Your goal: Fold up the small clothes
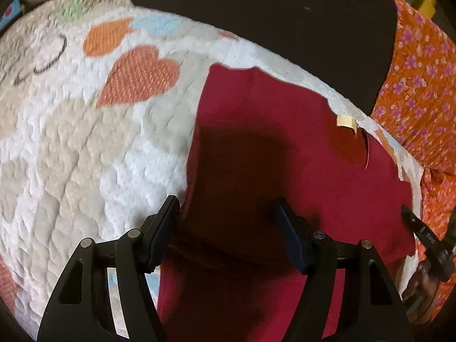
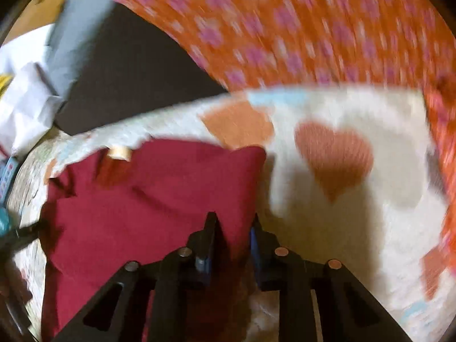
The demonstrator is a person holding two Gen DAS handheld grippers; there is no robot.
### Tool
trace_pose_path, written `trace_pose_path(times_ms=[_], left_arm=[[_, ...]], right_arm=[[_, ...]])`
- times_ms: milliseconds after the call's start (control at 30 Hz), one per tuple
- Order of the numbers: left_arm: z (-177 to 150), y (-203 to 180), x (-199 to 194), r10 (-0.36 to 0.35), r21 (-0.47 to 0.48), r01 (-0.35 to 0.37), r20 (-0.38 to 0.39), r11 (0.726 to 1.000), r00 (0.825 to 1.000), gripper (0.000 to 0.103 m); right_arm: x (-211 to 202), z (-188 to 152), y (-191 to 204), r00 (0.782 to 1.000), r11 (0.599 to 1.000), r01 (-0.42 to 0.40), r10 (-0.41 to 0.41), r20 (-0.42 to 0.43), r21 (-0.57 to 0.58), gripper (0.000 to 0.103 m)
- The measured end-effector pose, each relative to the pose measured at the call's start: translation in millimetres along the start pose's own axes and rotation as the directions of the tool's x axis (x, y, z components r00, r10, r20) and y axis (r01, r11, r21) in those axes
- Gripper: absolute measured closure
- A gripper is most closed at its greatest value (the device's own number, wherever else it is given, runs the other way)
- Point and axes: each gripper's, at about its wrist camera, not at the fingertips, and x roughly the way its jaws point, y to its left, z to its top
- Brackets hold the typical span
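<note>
A small dark red garment [image 1: 256, 148] lies flat on a white quilt with hearts [image 1: 85, 142], its neck label [image 1: 346, 121] at the far right. My left gripper [image 1: 225, 208] is open above the garment's near left edge, fingers wide apart and empty. In the right wrist view the same red garment [image 2: 148, 199] lies left of centre. My right gripper [image 2: 233, 222] hangs over the garment's right edge with its fingers a narrow gap apart, red cloth showing between them. The right gripper's tip also shows in the left wrist view [image 1: 410, 216] at the garment's right edge.
An orange cloth with pink flowers [image 1: 421, 91] lies along the quilt's right side, also seen in the right wrist view [image 2: 313, 28]. A dark surface [image 1: 270, 14] lies beyond the quilt. White papers [image 2: 25, 99] sit at the far left.
</note>
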Motion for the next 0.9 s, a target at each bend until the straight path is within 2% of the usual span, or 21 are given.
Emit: trace_pose_path(times_ms=[133,200,267,300,367,400,433,467,500,567,700,767,867,900], left_arm=[[6.6,14.8,-16.4,-0.007,-0.062,0.011,0.060,0.998,0.998,0.035],[7.2,18.8,-17.3,-0.008,-0.069,0.012,0.059,0.998,0.998,0.035],[4.2,20.0,-10.5,0.005,-0.067,-0.002,0.031,0.998,1.000,0.035],[2.6,19.9,-6.9,0.008,-0.064,-0.007,0.017,0.998,1.000,0.035],[0.1,19.2,-0.7,0.021,-0.046,-0.021,-0.004,0.999,1.000,0.035],[-0.4,19.7,-0.9,0.027,-0.039,-0.027,-0.008,0.999,1.000,0.035],[-0.2,18.4,0.5,0.031,-0.037,-0.031,-0.008,0.999,0.999,0.035],[-0.5,18.8,-0.4,0.030,-0.037,-0.031,-0.008,0.999,1.000,0.035],[-0.4,19.2,-1.6,0.030,-0.038,-0.030,-0.009,0.999,1.000,0.035],[-0.5,21.3,-5.3,0.033,-0.039,-0.034,-0.014,0.999,0.999,0.035],[-4.2,28.3,-17.3,0.035,-0.040,-0.035,0.003,0.999,0.999,0.035],[-8.0,29.9,-18.7,0.044,-0.025,-0.044,-0.001,0.999,0.999,0.035],[-16.9,36.6,-17.7,0.037,-0.032,-0.038,-0.040,0.999,0.999,0.034],[-21.6,40.6,-20.4,0.027,-0.048,-0.030,-0.051,0.998,0.998,0.034]], right_arm=[[-39.5,1.2,8.9,0.999,0.999,0.032,-0.031,0.034,-0.016,0.080],[-60.5,-5.0,26.1,0.998,0.997,-0.042,0.046,0.053,-0.072,0.080],[-69.4,-15.9,43.1,0.995,0.986,-0.087,0.092,0.032,-0.143,0.080],[-67.0,-24.3,51.6,0.997,0.980,-0.075,0.077,0.002,-0.187,0.080],[-50.6,-39.4,55.2,0.999,0.969,0.012,-0.025,-0.046,-0.248,0.080],[-41.5,-45.5,50.6,0.995,0.962,0.056,-0.076,-0.065,-0.268,0.084],[-35.1,-49.7,46.8,0.993,0.959,0.066,-0.091,-0.075,-0.277,0.086],[-38.4,-52.1,42.8,0.997,0.961,0.053,-0.067,-0.043,-0.273,0.087],[-43.7,-51.2,41.3,0.997,0.964,0.046,-0.061,-0.049,-0.260,0.087],[-58.8,-49.3,43.2,0.996,0.970,0.050,-0.065,-0.056,-0.239,0.086],[-91.4,-55.1,44.2,0.998,0.972,0.059,-0.061,-0.003,-0.229,0.084],[-86.5,-58.0,43.1,0.998,0.972,0.054,-0.057,-0.003,-0.230,0.083],[-48.9,-67.1,32.4,0.991,0.972,0.087,-0.107,-0.083,-0.217,0.083],[-52.6,-67.7,31.4,0.994,0.975,0.083,-0.094,-0.047,-0.208,0.083]])
